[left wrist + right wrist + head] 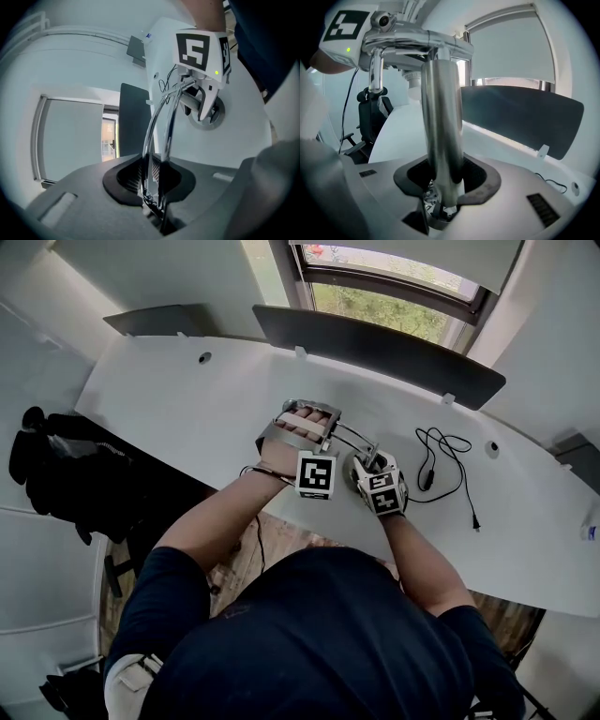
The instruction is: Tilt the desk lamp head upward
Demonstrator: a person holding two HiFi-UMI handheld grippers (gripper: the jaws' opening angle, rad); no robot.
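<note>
A chrome desk lamp stands on the white desk (178,399). Its thick upright post (440,122) runs up between the jaws of my right gripper (443,190), which is shut on it low down, just above the round base (216,116). Two thin chrome rods (161,126) of the lamp's upper part pass between the jaws of my left gripper (152,187), which is shut on them. In the head view my left gripper (305,423) sits at the lamp's metal head frame (314,409), with my right gripper (367,467) close to its right.
A black power cable with a plug (448,465) lies on the desk right of the lamp. A dark screen panel (375,343) lines the desk's back edge under a window (394,296). A black chair with dark clothing (66,470) stands left of the desk.
</note>
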